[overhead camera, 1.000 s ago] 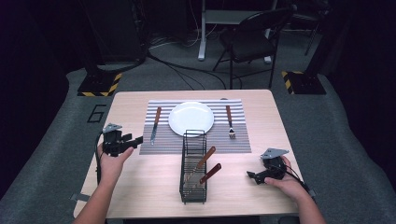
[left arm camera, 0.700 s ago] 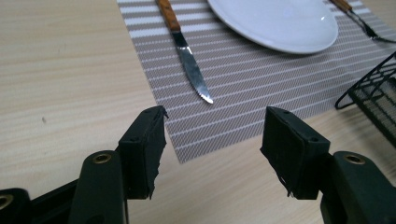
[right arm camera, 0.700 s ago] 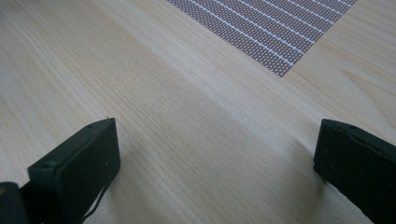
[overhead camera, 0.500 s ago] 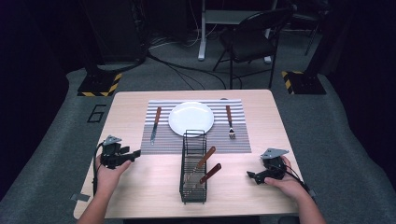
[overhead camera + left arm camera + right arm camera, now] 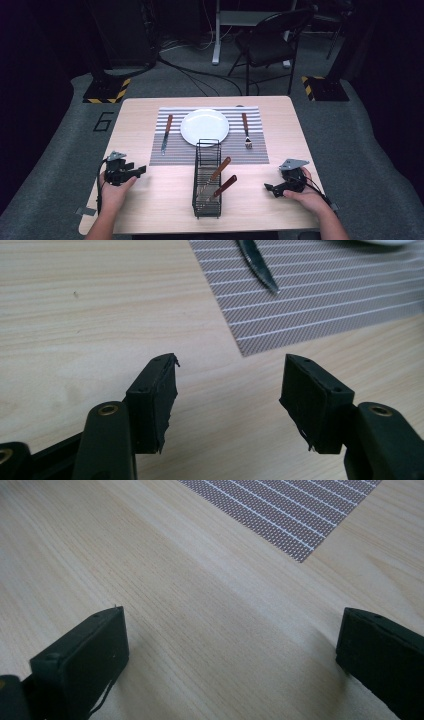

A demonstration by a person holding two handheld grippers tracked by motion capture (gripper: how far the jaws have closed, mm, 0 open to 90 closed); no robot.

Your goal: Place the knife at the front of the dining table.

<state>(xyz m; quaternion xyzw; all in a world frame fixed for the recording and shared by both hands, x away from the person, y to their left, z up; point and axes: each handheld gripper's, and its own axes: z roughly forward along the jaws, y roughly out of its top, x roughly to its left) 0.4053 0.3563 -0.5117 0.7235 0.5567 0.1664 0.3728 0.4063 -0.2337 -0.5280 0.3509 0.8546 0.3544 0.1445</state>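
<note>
Pale wood-grain table (image 5: 150,200); on it a woven striped grey placemat (image 5: 210,150) under a round white plate (image 5: 204,126), knife (image 5: 166,132) left, fork (image 5: 245,130) right. Nearer, black wire caddy (image 5: 207,182), two wooden-handled utensils (image 5: 222,180) inside. Left gripper (image 5: 142,170) and right gripper (image 5: 267,188) low at table edges, jaws apart, empty.

From above, even overhead light brightens the table (image 5: 150,200) while the surrounding room sinks into near-black, the high view looks soft and grainy, and both gripper views are sharp nearby with soft shadows under the jaws.
</note>
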